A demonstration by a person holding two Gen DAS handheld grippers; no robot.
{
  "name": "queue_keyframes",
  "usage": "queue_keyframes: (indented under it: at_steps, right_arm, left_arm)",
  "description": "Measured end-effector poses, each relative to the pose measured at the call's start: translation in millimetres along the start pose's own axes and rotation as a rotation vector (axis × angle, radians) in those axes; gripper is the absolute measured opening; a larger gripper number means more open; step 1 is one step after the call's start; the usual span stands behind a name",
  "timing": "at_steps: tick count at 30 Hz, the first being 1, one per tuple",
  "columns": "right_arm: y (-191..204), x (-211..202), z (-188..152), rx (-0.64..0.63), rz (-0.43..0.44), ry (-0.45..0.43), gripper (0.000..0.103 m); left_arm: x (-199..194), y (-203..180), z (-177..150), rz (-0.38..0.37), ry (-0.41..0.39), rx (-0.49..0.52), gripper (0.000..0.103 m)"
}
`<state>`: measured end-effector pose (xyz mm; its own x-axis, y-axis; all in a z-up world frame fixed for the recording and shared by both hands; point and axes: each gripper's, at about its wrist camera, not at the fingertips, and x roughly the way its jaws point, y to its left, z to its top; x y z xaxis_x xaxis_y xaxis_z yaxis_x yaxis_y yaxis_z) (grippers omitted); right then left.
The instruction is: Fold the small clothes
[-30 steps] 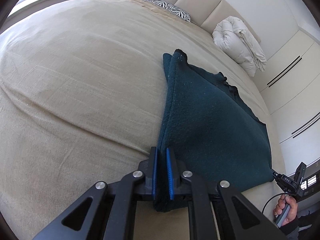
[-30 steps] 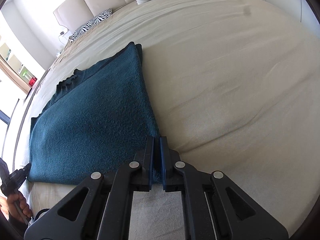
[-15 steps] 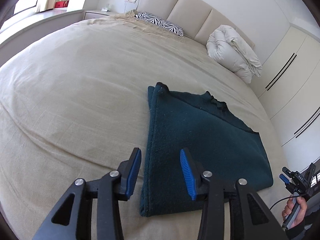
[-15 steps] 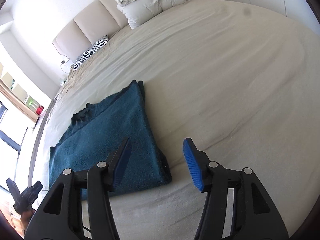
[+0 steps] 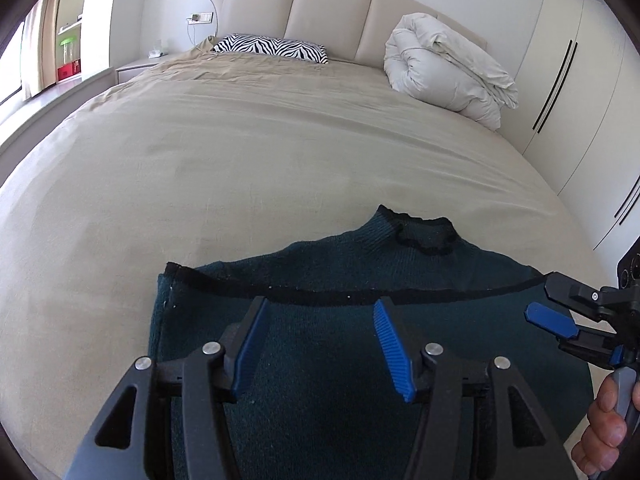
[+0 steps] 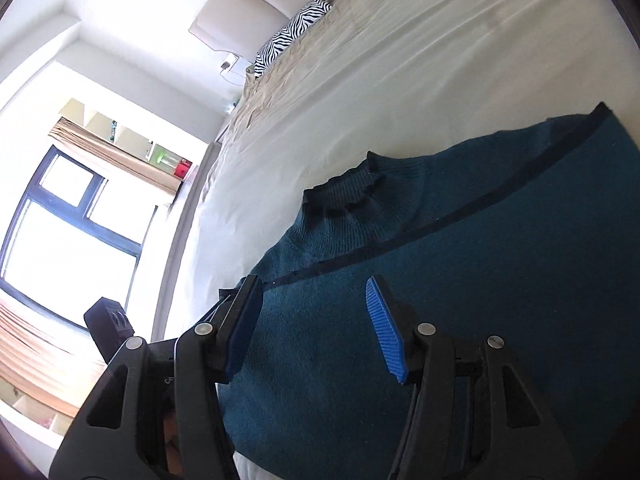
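A dark teal sweater (image 5: pixel 344 360) lies folded on the beige bed (image 5: pixel 200 168). Its ribbed collar (image 5: pixel 424 236) points toward the headboard, and a black hem band (image 5: pixel 360 294) runs across it. My left gripper (image 5: pixel 320 302) hovers over the sweater's near half; its jaws are opening and nothing sits between the blue pads. My right gripper (image 6: pixel 312 280) is open above the same sweater (image 6: pixel 460 288), also gripping nothing. In the left wrist view the right gripper (image 5: pixel 560 326) comes in from the right edge, held by a hand (image 5: pixel 604 420).
A zebra-striped pillow (image 5: pixel 272 46) and a rolled white duvet (image 5: pixel 448 76) lie by the padded headboard (image 5: pixel 332 4). Wardrobe doors (image 5: pixel 580 80) line the right side. A window (image 6: pixel 60 220) and shelves stand beyond the bed's left side.
Both grippers let go of the sweater's edge and opened. They drew back, rose a little and swung round, so the folded sweater now lies flat under both.
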<state>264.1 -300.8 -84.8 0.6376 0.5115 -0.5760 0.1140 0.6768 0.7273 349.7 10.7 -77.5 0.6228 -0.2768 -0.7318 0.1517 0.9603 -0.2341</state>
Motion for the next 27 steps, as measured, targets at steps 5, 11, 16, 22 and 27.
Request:
queue_keyframes:
  at_steps: [5,11,16,22,27]
  right_arm:
    - [-16,47,5,0.036,-0.018,0.065,0.05]
    - [-68,23,21,0.166,0.03,-0.009,0.031]
    - [-112,-23,32,0.222,-0.026,-0.152,0.025]
    - [-138,-76,35,0.302,-0.194,-0.268,0.023]
    - [-86,-97,10,0.195,-0.11,-0.251,0.024]
  left_arm:
    - [25,26,-19,-0.033,0.035,-0.052,0.06]
    - [21,29,-27,-0.047,0.001,-0.028,0.061]
    - [23,31,-28,-0.063,-0.002,-0.038,0.061]
    - [23,24,-29,-0.04,-0.005,-0.016,0.061]
    - [24,21,-30,-0.022,-0.007,-0.002,0.062]
